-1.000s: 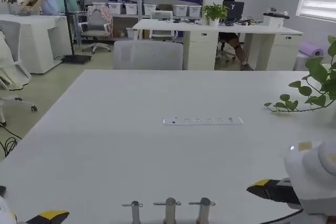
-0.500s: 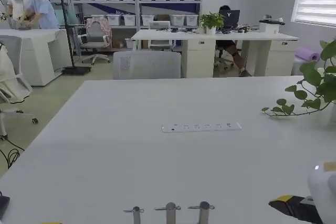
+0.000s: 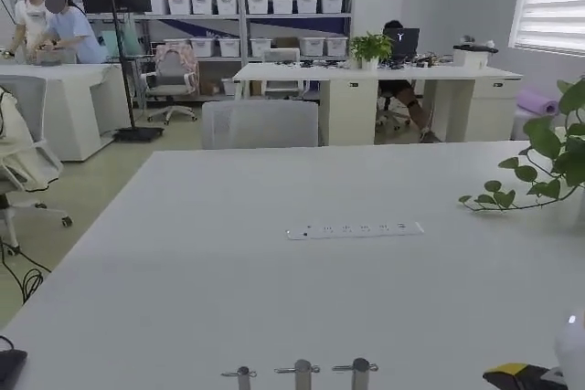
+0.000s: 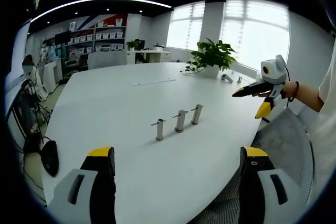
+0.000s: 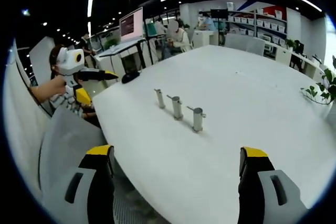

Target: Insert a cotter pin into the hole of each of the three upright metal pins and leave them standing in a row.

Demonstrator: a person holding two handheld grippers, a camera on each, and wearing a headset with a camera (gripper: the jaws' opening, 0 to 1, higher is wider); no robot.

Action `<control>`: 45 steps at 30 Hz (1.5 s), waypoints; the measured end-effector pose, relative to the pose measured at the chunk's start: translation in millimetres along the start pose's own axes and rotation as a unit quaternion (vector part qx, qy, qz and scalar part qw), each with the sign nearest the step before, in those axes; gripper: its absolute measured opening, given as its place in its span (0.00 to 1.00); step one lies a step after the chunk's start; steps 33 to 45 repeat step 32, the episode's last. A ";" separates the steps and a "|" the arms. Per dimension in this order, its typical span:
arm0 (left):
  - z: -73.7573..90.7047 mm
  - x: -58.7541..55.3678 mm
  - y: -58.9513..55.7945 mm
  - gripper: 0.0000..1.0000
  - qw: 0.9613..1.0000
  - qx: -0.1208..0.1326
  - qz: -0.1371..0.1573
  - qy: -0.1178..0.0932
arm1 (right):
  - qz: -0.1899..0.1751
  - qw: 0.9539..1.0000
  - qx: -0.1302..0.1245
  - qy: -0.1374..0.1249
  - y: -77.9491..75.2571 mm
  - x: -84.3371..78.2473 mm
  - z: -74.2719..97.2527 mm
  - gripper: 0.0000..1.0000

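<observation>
Three upright metal pins [image 3: 299, 374] stand in a row at the near table edge, each with a thin cotter pin crossing its top. The same row of pins [image 4: 180, 121] lies ahead of my left gripper [image 4: 177, 153], which is open, holds nothing and sits back off the table edge. My right gripper [image 5: 176, 153] is also open and holding nothing, well short of the pins [image 5: 177, 107]. A yellow tip of the right gripper [image 3: 523, 377] pokes in at the bottom right. Each gripper sees the other: the right gripper [image 4: 249, 103] and the left gripper [image 5: 97, 85].
A white power strip [image 3: 355, 230] lies mid-table on the white table [image 3: 274, 289]. A leafy plant [image 3: 548, 157] hangs over the right edge. A grey chair [image 3: 260, 123] stands at the far side. A black object [image 5: 130, 76] rests near the left corner.
The head camera has tilted up, so the pins sit lower in the picture. The right gripper has sunk toward the bottom right corner, and the left gripper's tip has left the head view.
</observation>
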State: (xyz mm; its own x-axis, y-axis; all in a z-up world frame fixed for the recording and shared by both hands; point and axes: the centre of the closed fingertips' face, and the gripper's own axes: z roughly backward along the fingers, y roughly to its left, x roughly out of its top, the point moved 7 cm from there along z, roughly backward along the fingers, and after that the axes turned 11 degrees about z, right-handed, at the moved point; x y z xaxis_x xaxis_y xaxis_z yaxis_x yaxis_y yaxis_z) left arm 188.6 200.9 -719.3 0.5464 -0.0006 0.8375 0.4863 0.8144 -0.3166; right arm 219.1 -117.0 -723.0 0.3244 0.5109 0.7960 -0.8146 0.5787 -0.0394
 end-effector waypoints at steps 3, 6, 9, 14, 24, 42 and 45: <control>0.8 -0.4 1.0 0.99 1.000 0.001 0.001 0.000 | -0.003 1.000 0.000 -0.003 1.8 0.9 0.0 1.00; 1.0 0.1 1.3 0.99 1.000 0.000 0.003 -0.003 | -0.007 1.000 -0.002 -0.007 3.0 1.3 0.1 1.00; 0.5 -1.4 1.3 0.99 1.000 0.001 0.004 0.004 | -0.015 1.000 -0.003 -0.011 3.5 0.5 -0.3 1.00; 0.6 -2.2 1.1 0.99 1.000 0.001 0.005 0.004 | -0.009 1.000 -0.008 -0.011 5.0 -1.2 0.6 0.99; -1.2 -0.6 -2.1 0.98 1.000 0.003 0.003 0.003 | -0.020 1.000 -0.014 -0.020 5.6 -1.4 -1.4 0.99; -0.1 -3.0 -2.6 0.98 1.000 0.005 0.003 0.008 | -0.019 1.000 -0.017 -0.016 5.0 -3.6 -1.1 0.98; -0.1 -3.0 -2.6 0.98 1.000 0.005 0.003 0.008 | -0.019 1.000 -0.017 -0.016 5.0 -3.6 -1.1 0.98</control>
